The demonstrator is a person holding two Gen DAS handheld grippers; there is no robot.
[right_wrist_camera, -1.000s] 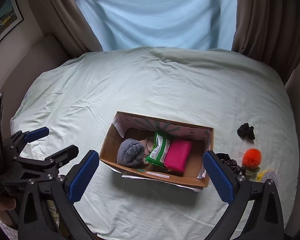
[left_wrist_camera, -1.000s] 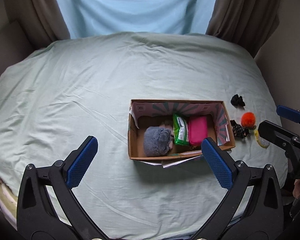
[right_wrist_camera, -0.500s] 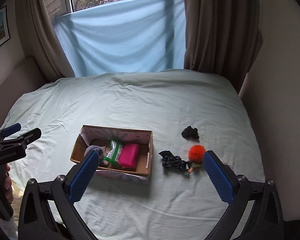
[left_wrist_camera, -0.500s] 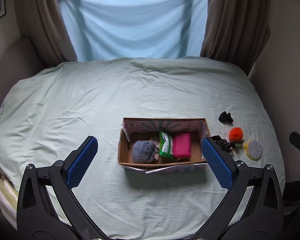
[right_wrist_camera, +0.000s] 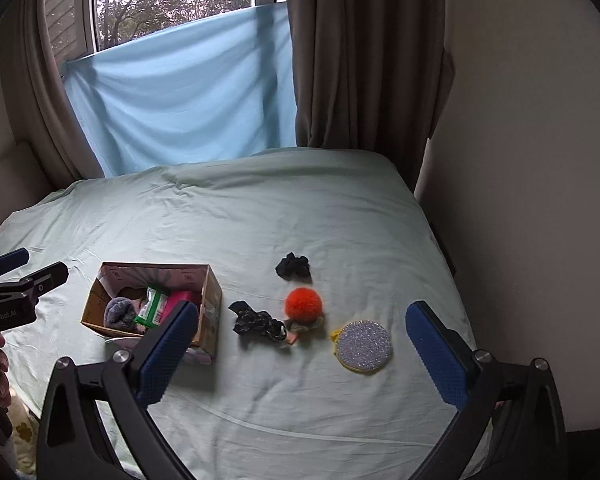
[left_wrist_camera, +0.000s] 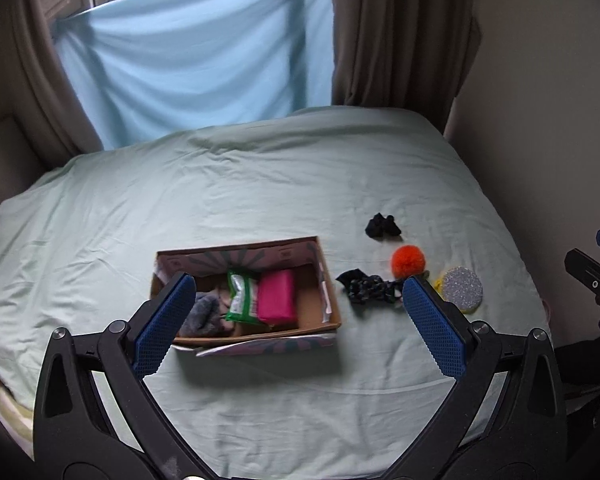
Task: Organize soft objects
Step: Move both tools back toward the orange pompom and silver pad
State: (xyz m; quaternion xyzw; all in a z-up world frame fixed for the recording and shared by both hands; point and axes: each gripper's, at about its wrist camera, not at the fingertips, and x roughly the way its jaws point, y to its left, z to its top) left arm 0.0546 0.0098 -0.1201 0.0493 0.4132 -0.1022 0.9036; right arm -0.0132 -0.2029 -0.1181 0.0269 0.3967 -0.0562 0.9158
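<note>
A cardboard box [left_wrist_camera: 332, 312] [right_wrist_camera: 212, 300] sits on the bed and holds a grey plush [left_wrist_camera: 204, 312], a green packet [left_wrist_camera: 242, 298] and a pink pouch [left_wrist_camera: 276, 296]. To its right lie a patterned black scrunchie [right_wrist_camera: 258, 324], a black scrunchie [right_wrist_camera: 294, 266], an orange pom-pom [right_wrist_camera: 304, 306] and a glittery round pad [right_wrist_camera: 364, 346]. My left gripper [left_wrist_camera: 296, 320] is open and empty, held above the near side of the box. My right gripper [right_wrist_camera: 300, 354] is open and empty, above the bed in front of the loose items.
The pale green bed sheet [right_wrist_camera: 260, 208] fills both views. Brown curtains [right_wrist_camera: 360, 60] and a blue cloth [right_wrist_camera: 180, 92] hang over the window behind. A wall [right_wrist_camera: 520, 160] runs close along the bed's right edge.
Both grippers have pulled back and up from the box and swung right, so the loose items on the right come fully into view. Both stay open and empty.
</note>
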